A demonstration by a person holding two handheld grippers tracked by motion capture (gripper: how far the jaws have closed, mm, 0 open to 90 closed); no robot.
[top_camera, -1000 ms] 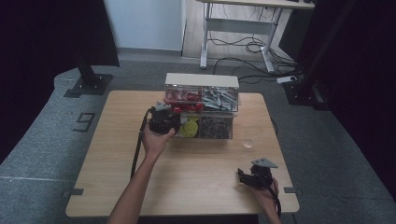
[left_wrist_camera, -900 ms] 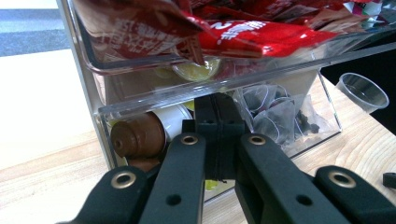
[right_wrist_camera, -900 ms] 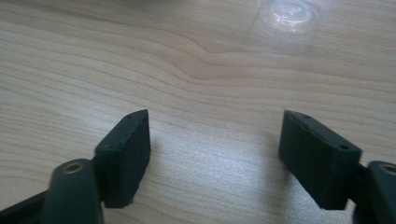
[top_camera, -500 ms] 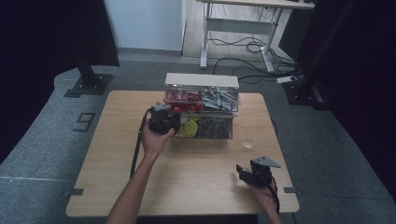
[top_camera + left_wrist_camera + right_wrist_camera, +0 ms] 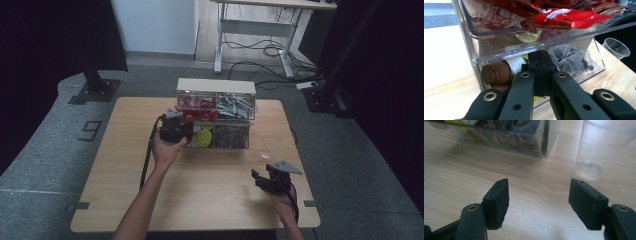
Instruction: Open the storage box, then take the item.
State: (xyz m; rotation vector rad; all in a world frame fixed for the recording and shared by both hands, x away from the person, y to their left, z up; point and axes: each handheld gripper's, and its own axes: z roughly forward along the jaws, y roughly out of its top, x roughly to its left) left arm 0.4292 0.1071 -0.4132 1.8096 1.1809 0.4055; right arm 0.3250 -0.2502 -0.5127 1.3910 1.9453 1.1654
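A clear two-tier organizer (image 5: 216,86) stands at the far middle of the wooden table (image 5: 120,165). Its upper drawer holds red packets (image 5: 564,17). The lower left bin holds coffee capsules, among them a brown capsule (image 5: 496,73) and a yellow one (image 5: 202,137). My left gripper (image 5: 184,133) reaches into that lower left bin. Its jaws are shut together (image 5: 541,57) just right of the brown capsule, and I see nothing between them. My right gripper (image 5: 261,175) hovers open over the front right of the table (image 5: 539,195), with a clear plastic cup (image 5: 596,150) just ahead on its right.
The lower right bin holds mesh tea bags (image 5: 571,60), and the upper right drawer holds grey packets (image 5: 235,105). The clear cup (image 5: 266,152) stands on the table in front of the organizer's right corner. Black stands and a desk frame stand beyond the table.
My right gripper has crept slightly forward and left toward the cup. The left gripper has stayed at the lower left bin.
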